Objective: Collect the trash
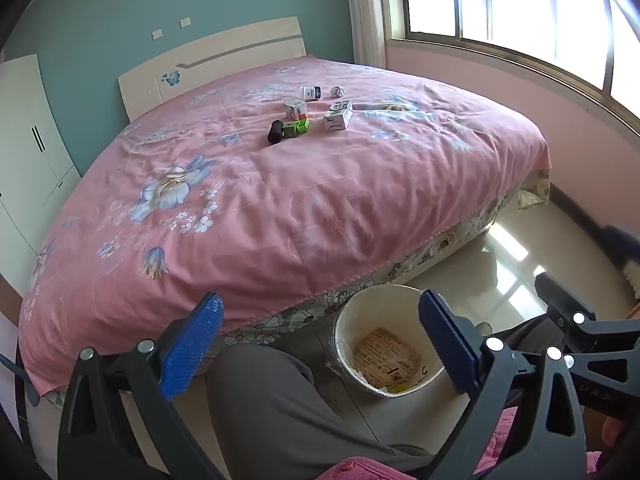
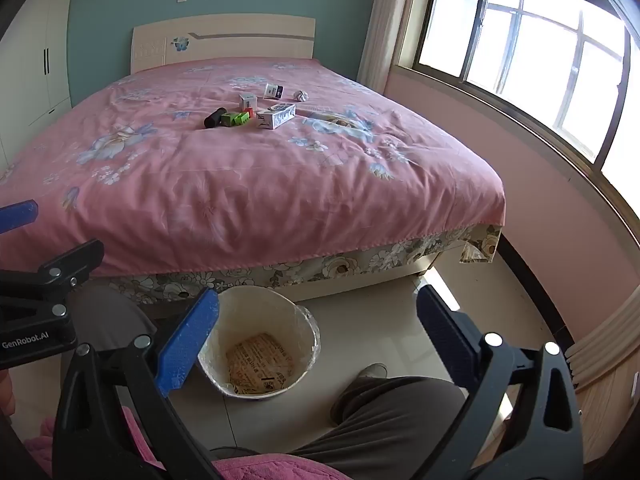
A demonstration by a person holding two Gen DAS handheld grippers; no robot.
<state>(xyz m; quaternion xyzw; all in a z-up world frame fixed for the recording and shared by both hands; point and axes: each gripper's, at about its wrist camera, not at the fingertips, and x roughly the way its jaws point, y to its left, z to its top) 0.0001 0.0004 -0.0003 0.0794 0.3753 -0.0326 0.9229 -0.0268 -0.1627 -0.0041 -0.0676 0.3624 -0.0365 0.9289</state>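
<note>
Seven or so bits of trash sit in a little bunch on the pink bed (image 2: 248, 184), far from you, up toward the headboard. None of them is in your grip yet, so you are at the start of a pick.

Your left gripper (image 1: 320, 344) is spread wide and holds nothing. Your right gripper (image 2: 316, 344) is spread wide too, also with nothing in it. Both hang low, near your knees, well apart from the trash.

The bin (image 2: 308, 322) stands on the floor just beside the foot of the bed, between your legs. It is upright, with its mouth facing up. A printed wrapper (image 2: 260, 364) lies flat at the bottom.

I think your next move is a long reach over the bed, because the trash is well past the edge.

The black tube (image 2: 213, 118) lies on its side. Its long way runs from near-left to far-right in the right view. Come at it across the thin way, so it does not roll off.

The green box (image 2: 235, 119) lies just beside the tube, maybe touching. The white box (image 2: 276, 116) lies flat, and its long way also runs up toward the right. The paper ball (image 2: 301, 96) is round, so it points no way at all. It sits a bit apart, nearer the window.
</note>
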